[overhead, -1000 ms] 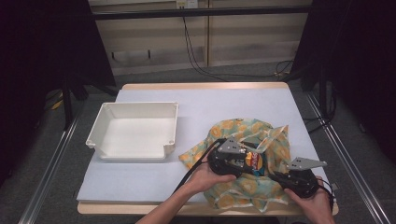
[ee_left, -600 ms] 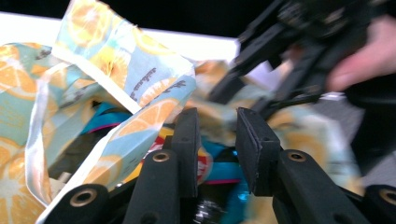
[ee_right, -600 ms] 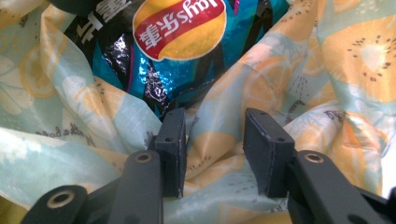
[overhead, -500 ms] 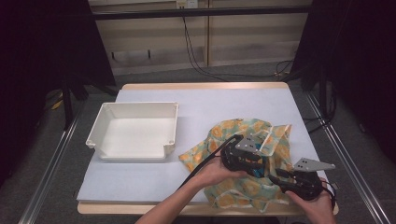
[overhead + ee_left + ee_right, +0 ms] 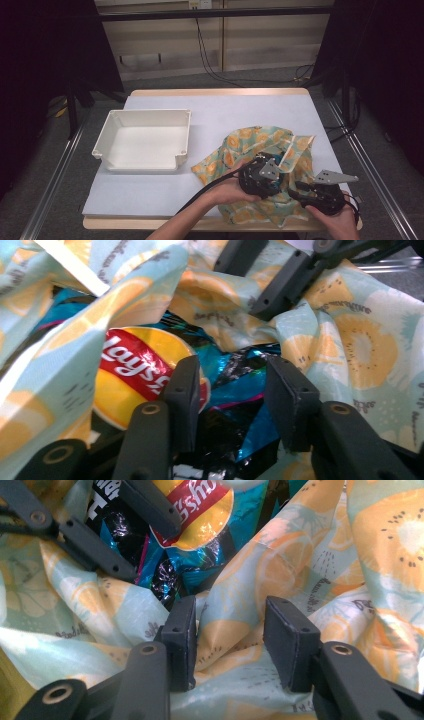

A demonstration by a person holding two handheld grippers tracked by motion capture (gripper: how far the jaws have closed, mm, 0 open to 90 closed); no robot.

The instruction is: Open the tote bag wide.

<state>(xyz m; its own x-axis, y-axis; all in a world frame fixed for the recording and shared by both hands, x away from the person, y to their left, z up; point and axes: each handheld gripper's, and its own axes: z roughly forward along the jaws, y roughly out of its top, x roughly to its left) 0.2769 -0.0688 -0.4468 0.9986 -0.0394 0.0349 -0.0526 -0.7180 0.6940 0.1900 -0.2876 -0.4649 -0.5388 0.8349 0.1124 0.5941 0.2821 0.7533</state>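
Tray (image 5: 145, 145) sits empty at tabletop (image 5: 225, 110) left, prob. the drop spot for what comes out of the bag. Left tongs (image 5: 232, 390) are part open astride the chip packet (image 5: 135, 365) inside the fruit-print bag (image 5: 260, 145), nothing pinched yet. Right tongs (image 5: 230, 630), also part open, straddle a bag fold, apparently to spread the mouth.

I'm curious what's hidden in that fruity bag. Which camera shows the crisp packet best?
The left gripper view: the crisp packet lies close up between folds of the patterned bag, its red logo readable. The right gripper view shows the packet's upper part at the top; the high view gives just a small glimpse.
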